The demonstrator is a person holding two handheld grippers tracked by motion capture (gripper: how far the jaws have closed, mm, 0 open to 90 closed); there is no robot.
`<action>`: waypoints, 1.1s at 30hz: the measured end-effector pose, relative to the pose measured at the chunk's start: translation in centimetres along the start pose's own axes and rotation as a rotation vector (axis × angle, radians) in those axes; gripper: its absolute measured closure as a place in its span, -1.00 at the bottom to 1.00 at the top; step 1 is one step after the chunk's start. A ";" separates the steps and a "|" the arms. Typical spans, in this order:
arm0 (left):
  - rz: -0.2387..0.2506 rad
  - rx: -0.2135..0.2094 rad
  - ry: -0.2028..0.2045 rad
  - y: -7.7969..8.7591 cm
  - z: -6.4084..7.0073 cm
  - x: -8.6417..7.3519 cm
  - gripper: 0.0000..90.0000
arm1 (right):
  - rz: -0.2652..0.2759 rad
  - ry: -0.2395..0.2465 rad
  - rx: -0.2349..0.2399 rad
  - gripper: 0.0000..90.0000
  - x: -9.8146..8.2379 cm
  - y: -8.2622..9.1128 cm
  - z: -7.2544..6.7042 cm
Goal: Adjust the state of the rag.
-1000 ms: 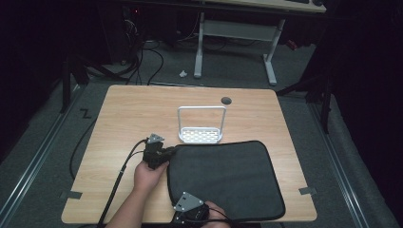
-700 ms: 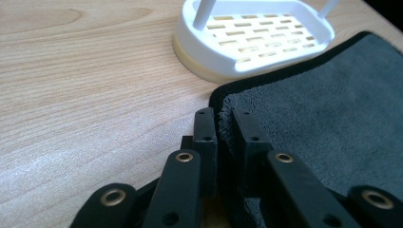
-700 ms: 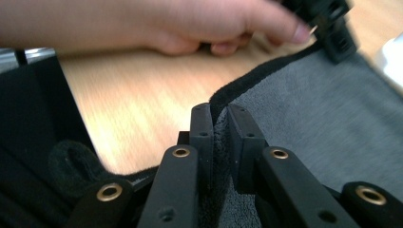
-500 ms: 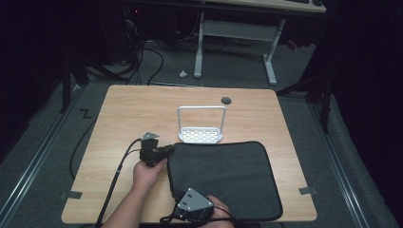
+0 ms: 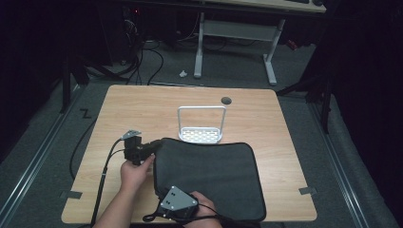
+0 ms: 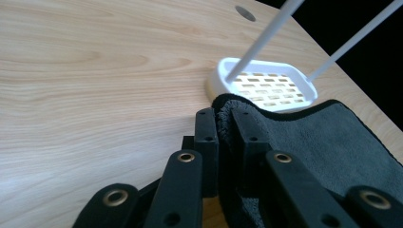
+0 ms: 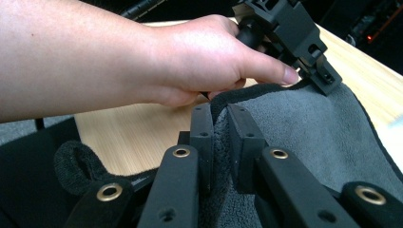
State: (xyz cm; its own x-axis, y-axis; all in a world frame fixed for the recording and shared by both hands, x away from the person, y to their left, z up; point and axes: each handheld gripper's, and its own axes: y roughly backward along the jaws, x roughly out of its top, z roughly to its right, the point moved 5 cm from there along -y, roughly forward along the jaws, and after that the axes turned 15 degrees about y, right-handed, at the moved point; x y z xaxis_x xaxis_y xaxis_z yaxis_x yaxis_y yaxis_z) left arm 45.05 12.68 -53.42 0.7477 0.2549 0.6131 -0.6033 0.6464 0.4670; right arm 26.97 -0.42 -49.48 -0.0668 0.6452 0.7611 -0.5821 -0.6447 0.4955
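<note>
Dark grey microfibre cloth, rectangular with a black stitched hem [image 5: 211,178]: lies flat over the table's near half, from centre toward five o'clock. Right gripper [image 7: 219,124], at six o'clock: jaws nearly shut, pinching the near-left hem. Left gripper [image 6: 223,124], at nine o'clock: jaws likewise clamped on the far-left corner. Handling note: lift both corners together at even height, keeping the left edge taut so it does not sag. Light wooden table [image 5: 142,109]. White slotted plastic tray with wire hoop handle [image 5: 201,135], at twelve o'clock, touches the cloth's far hem; steer clear of it.
</note>
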 end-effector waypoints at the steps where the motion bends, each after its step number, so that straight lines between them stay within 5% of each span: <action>1: 0.006 0.003 0.007 0.4 -0.3 0.1 0.82 | 0.004 0.002 0.005 0.83 0.4 -0.3 -0.2; 17: 0.070 0.101 0.049 9.3 -5.8 1.8 0.82 | 0.105 0.072 0.091 0.83 6.4 -4.0 -3.4; 24: 0.067 0.101 0.037 8.2 -5.0 1.6 0.82 | 0.101 0.070 0.085 0.83 6.1 -3.8 -3.1; 33: 0.074 0.082 0.021 5.3 -1.9 1.5 0.82 | 0.080 0.042 0.034 0.83 3.6 -1.5 -1.4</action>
State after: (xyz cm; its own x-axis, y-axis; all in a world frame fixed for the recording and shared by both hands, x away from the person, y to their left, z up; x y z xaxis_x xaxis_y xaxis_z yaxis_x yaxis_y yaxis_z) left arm 43.51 17.85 -51.23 0.7054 0.3153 0.6348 -0.6771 0.5646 0.4720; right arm 26.48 3.47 -48.09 -0.1461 0.6071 0.7811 -0.5458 -0.7080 0.4481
